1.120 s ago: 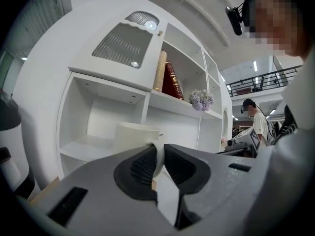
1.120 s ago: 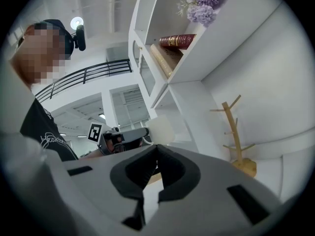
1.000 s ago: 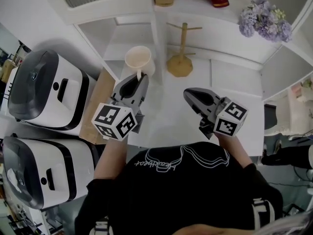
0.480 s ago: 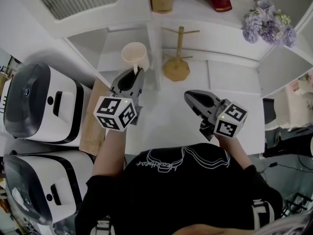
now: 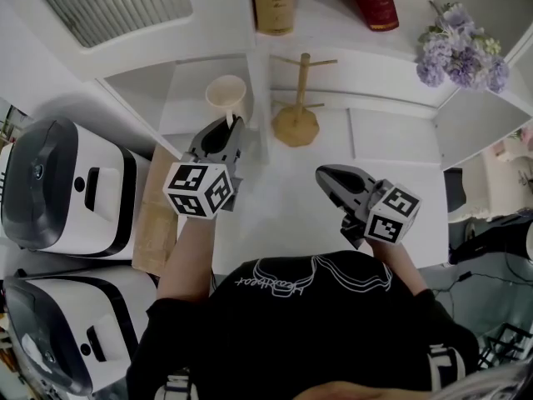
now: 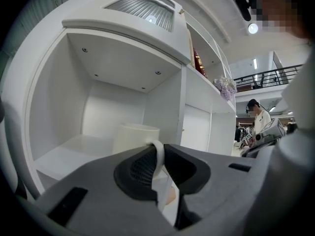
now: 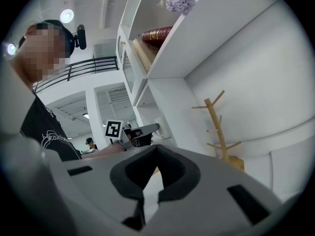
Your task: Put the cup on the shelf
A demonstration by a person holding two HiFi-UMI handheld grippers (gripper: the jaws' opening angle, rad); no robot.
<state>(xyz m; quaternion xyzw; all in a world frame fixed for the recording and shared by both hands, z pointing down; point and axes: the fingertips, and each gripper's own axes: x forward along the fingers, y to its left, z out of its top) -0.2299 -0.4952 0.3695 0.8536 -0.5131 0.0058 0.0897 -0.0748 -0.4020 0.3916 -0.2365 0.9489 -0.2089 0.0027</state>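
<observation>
A cream cup (image 5: 226,94) sits upright inside the lower left compartment of the white shelf (image 5: 179,98). My left gripper (image 5: 231,125) is shut on the cup's handle, just in front of the compartment opening. In the left gripper view the handle (image 6: 157,154) is pinched between the grey jaws, with the cup's body (image 6: 134,137) beyond them over the shelf floor. I cannot tell whether the cup's base touches the floor. My right gripper (image 5: 322,174) hovers over the white counter to the right, shut and empty. Its jaws (image 7: 156,149) meet at the tips.
A wooden mug tree (image 5: 296,117) stands in the compartment right of the divider. Two books (image 5: 273,2) and purple flowers (image 5: 462,57) sit on the upper shelf. Two white rice cookers (image 5: 62,198) stand at the left beside a wooden board (image 5: 158,223).
My left gripper has carried the cup a little farther back and left into the shelf compartment. The right gripper has stayed about where it was.
</observation>
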